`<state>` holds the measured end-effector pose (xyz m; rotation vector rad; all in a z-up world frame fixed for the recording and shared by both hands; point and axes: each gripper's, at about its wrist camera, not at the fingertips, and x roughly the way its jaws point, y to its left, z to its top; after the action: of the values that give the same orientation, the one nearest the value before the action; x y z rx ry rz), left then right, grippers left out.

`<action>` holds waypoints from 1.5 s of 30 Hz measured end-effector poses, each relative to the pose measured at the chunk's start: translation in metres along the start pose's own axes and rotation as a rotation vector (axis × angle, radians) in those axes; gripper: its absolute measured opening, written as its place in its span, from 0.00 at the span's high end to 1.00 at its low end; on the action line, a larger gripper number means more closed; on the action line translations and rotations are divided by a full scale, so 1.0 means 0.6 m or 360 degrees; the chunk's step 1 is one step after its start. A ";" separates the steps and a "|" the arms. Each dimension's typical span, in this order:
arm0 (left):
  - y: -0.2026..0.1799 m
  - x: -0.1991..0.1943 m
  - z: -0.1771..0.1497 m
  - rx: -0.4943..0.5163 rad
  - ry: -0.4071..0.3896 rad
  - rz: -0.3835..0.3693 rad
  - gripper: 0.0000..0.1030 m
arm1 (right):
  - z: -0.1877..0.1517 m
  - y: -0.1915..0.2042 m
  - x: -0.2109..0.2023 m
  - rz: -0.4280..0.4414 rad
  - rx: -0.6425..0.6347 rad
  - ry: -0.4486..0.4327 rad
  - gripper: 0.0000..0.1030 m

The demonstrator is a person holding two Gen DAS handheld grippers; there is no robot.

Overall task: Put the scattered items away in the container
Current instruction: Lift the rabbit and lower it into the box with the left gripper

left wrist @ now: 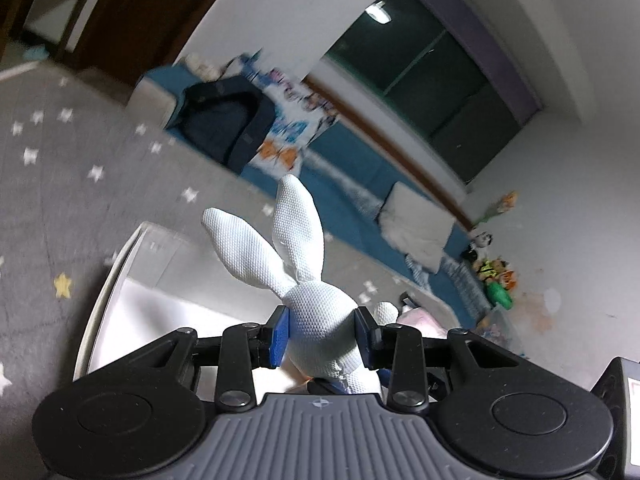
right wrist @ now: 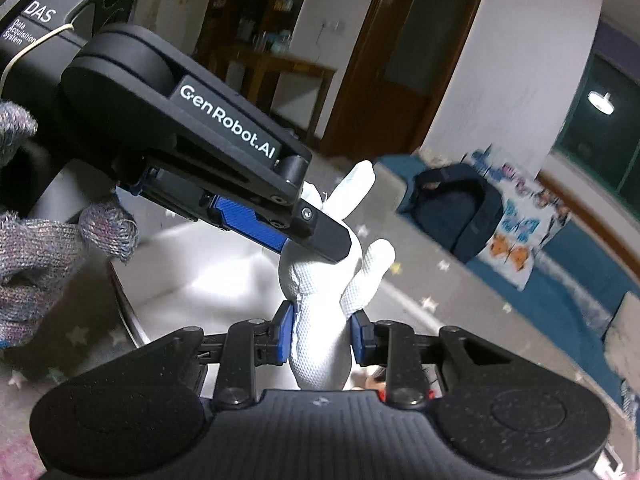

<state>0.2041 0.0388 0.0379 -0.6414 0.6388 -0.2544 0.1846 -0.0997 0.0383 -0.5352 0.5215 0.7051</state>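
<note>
A white knitted rabbit toy [left wrist: 316,316] is held by both grippers above a white open container [left wrist: 132,280]. My left gripper [left wrist: 322,334] is shut on the rabbit's head, the two long ears sticking up. My right gripper [right wrist: 322,332] is shut on the rabbit's body [right wrist: 320,320]. In the right wrist view the left gripper [right wrist: 308,228] comes in from the upper left and clamps the rabbit's head above the container [right wrist: 192,264]. A gloved hand [right wrist: 48,248] holds the left gripper.
Grey carpet with white stars [left wrist: 60,152] lies around the container. A blue mat [left wrist: 352,184] holds a dark backpack [left wrist: 228,120], a patterned cloth [left wrist: 288,120] and a white cushion [left wrist: 416,224]. Small toys [left wrist: 494,276] sit by the wall. A pink item [left wrist: 420,320] lies right of the rabbit.
</note>
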 end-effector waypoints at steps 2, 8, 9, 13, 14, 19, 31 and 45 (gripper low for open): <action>0.014 0.017 -0.002 -0.0025 0.0031 0.0026 0.63 | -0.006 -0.007 0.023 0.0044 0.0026 0.0050 0.73; 0.045 0.055 -0.012 -0.0070 0.0119 0.0109 0.62 | -0.028 -0.023 0.080 0.0131 0.0061 0.0189 0.73; 0.049 0.060 -0.014 -0.0074 0.0134 0.0121 0.61 | -0.031 -0.026 0.088 0.0139 0.0063 0.0211 0.73; 0.057 0.070 -0.019 -0.0088 0.0174 0.0146 0.59 | -0.041 -0.033 0.106 0.0130 0.0088 0.0269 0.69; 0.060 0.073 -0.019 -0.0093 0.0182 0.0151 0.59 | -0.043 -0.034 0.108 0.0121 0.0100 0.0280 0.68; 0.061 0.066 -0.025 -0.0091 0.0197 0.0165 0.59 | -0.044 -0.037 0.110 0.0126 0.0107 0.0291 0.58; 0.063 0.053 -0.026 -0.0125 0.0210 0.0174 0.60 | -0.039 -0.041 0.096 0.0010 0.0152 0.0295 0.43; 0.062 0.042 -0.030 -0.0108 0.0230 0.0224 0.61 | -0.032 -0.048 0.103 -0.0069 0.0171 0.0287 0.40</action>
<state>0.2135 0.0491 -0.0083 -0.6439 0.8309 -0.1492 0.2404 -0.1016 -0.0055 -0.5104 0.7101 0.5869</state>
